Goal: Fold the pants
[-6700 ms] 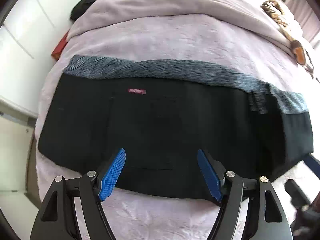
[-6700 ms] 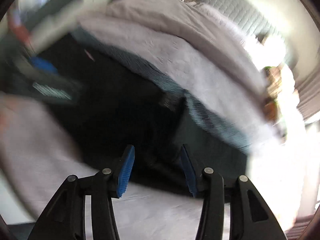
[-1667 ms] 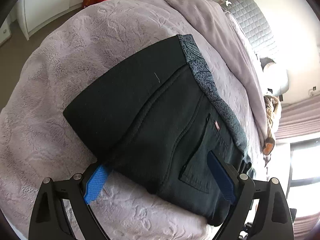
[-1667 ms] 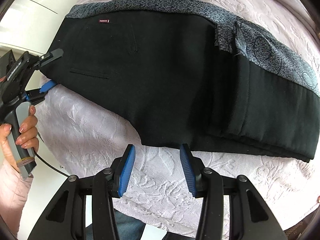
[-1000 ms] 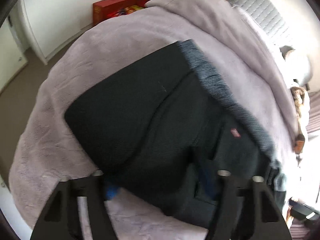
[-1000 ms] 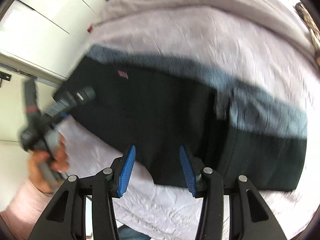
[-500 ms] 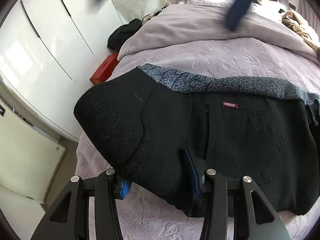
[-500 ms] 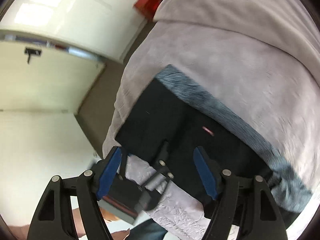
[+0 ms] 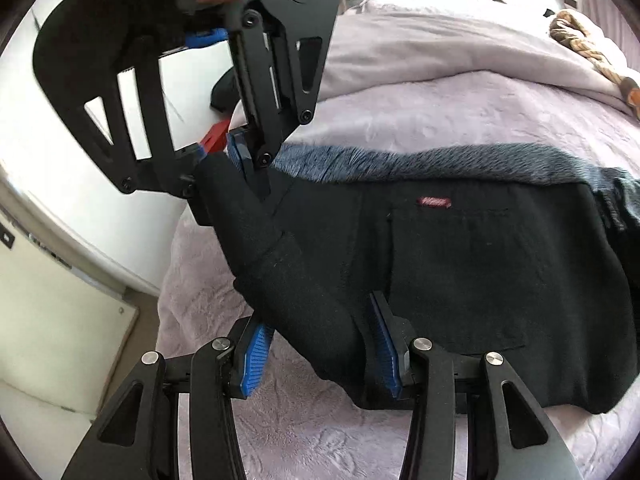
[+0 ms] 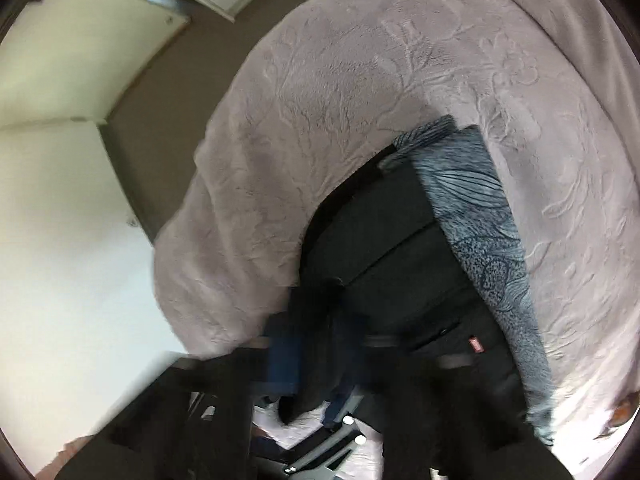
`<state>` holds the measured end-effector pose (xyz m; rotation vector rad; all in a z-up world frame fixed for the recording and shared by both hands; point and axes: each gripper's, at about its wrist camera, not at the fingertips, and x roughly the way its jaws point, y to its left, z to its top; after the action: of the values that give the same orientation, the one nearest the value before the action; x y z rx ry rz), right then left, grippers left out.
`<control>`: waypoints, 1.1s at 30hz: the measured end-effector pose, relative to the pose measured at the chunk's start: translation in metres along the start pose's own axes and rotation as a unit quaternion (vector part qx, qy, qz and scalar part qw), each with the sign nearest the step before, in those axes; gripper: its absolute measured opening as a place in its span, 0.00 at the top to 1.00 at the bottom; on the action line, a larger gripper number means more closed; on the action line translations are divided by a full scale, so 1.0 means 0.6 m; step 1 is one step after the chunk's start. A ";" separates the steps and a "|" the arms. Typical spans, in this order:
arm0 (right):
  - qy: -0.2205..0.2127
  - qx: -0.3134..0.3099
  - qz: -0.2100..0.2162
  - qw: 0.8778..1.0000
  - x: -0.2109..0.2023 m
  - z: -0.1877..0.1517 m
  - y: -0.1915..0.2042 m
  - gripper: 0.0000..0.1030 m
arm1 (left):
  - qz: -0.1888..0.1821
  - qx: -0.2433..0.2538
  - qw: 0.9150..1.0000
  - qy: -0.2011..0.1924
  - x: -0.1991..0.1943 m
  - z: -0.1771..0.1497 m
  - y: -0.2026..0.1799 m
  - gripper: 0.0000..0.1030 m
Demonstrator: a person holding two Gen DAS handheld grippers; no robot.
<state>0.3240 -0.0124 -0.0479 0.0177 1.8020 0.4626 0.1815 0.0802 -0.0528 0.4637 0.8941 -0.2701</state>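
Right gripper [image 9: 224, 168] newly across, closing on pants [image 9: 460, 264] corner, sharp only from left; left gripper [image 9: 320, 344] pinching hem.

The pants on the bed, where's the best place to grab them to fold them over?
Probably the thick folded end of the pants, the short edge nearest the bed's side. Come from off the bed, pointing down, one gripper at each corner. The left gripper already clamps the near corner, and the right gripper is closing on the far one.
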 end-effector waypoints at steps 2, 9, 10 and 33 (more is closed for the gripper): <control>-0.021 0.000 0.012 1.000 -0.017 -0.019 -0.008 0.89 | -0.008 0.000 1.000 -0.009 -0.017 0.007 -0.001 0.53; -0.119 0.050 0.149 0.980 -0.116 -0.145 -0.110 0.89 | -0.049 0.018 0.997 -0.061 -0.119 0.062 -0.031 0.53; -0.134 0.057 0.166 0.975 -0.130 -0.166 -0.124 0.89 | -0.055 0.021 0.996 -0.068 -0.134 0.068 -0.037 0.53; -0.419 0.282 0.362 0.783 -0.098 -0.824 -0.549 0.88 | -0.187 0.302 0.926 -0.125 -0.331 0.065 -0.529 0.53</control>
<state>-0.0450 -0.4786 0.0035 1.1927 0.9097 0.3317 -0.0425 -0.2077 0.0399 0.8059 0.6303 -0.9525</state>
